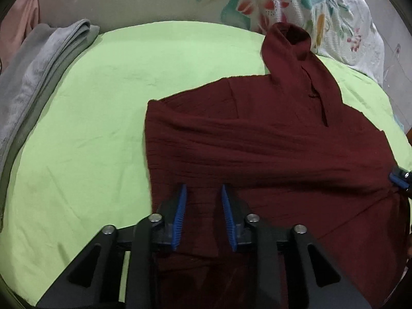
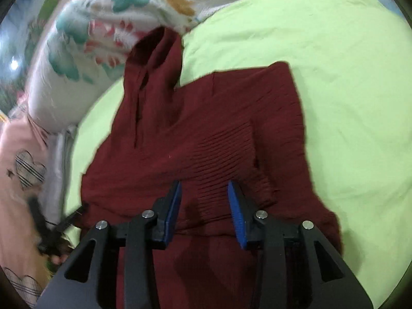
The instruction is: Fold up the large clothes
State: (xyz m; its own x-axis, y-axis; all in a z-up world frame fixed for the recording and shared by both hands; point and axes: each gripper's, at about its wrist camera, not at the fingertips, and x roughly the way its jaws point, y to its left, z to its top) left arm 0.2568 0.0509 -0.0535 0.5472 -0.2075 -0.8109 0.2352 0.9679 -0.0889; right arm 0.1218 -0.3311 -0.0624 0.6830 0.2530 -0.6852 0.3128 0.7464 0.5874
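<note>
Jaws of both grippers (blue-padded) stand parted, empty, over maroon garment [image 1: 257, 134].

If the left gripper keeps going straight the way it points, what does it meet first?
Most likely the maroon garment: the left gripper points down onto its near edge, jaws open with cloth visible between them. How far off is unclear.

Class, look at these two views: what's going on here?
A person with a gripper in each hand is folding a maroon garment on a green sheet. The left gripper and right gripper are both over its near edge, fingers apart with cloth between them, not pinching. The garment lies partly folded, its neck end far off. A folded grey cloth lies aside.
</note>
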